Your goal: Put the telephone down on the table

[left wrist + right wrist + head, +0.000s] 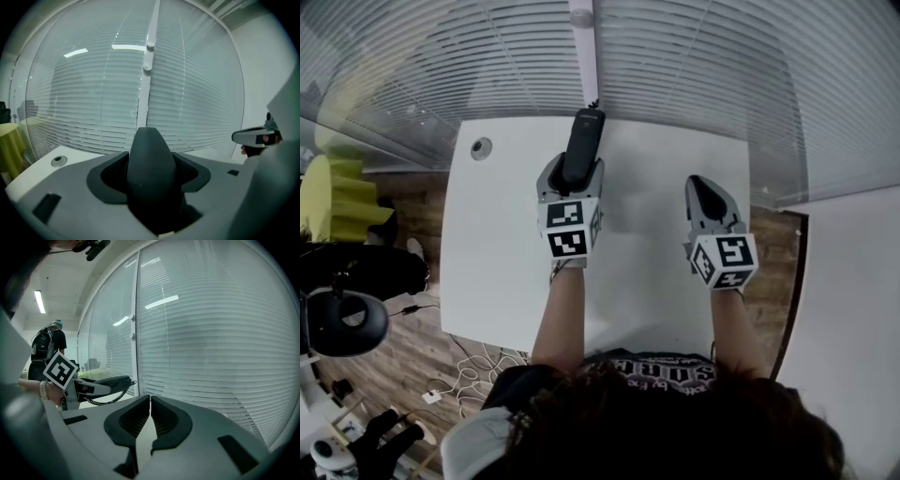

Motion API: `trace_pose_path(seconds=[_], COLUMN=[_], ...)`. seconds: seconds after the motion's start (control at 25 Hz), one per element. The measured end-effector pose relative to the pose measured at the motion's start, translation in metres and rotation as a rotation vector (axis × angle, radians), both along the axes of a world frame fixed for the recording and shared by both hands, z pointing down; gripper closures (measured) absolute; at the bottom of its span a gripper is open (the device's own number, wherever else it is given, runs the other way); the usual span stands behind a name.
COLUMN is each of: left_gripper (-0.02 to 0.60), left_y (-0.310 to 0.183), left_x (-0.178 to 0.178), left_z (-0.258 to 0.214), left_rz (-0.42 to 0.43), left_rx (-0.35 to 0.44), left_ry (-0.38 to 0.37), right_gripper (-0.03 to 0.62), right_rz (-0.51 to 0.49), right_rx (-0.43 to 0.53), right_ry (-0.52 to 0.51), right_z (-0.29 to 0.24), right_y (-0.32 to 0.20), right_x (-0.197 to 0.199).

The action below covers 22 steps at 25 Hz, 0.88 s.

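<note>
The telephone (pixel 582 141), a dark handset, is clamped between the jaws of the left gripper (pixel 573 172). It reaches out past them over the middle of the far edge of the white counter (pixel 502 244). The right gripper (pixel 703 187) hangs nearer the right edge with its jaws together on nothing. I judge the handset to be hard, stiff plastic, rather light, with a smooth rounded shell that may slip, so a hold across its handle part, as it seems to be now, looks sensible. The left gripper view shows only the rounded body filling the space between the jaws, and a round cable hole (pixel 57 161) at the far left corner. The right gripper view gives what the others do not: the handset from the side, apparently not yet on the counter, and a coiled cord (pixel 108 400) hanging from it. Such a cord is springy and may pull the handset once it is released. The head view does not show this cord clearly.
</note>
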<state>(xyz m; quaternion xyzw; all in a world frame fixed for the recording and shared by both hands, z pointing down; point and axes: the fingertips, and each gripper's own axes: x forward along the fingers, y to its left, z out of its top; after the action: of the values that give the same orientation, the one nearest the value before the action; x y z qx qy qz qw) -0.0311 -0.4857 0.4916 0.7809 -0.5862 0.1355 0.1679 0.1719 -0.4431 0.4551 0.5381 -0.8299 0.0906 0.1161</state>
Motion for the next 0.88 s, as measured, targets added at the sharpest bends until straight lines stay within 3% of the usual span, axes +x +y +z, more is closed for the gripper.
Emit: trace_pose_path(seconds=[0.88], left_gripper=[0.301], left_y=[-0.018], left_x=[0.004], left_z=[0.071], left_rz=[-0.005], left_rx=[-0.109], left_ry=[-0.033], right_gripper=[0.563], right_rz=[-0.018], right_rx=[-0.044], right_ry=[0.021], right_z=[0.022], right_y=[-0.005], right_x=[-0.004])
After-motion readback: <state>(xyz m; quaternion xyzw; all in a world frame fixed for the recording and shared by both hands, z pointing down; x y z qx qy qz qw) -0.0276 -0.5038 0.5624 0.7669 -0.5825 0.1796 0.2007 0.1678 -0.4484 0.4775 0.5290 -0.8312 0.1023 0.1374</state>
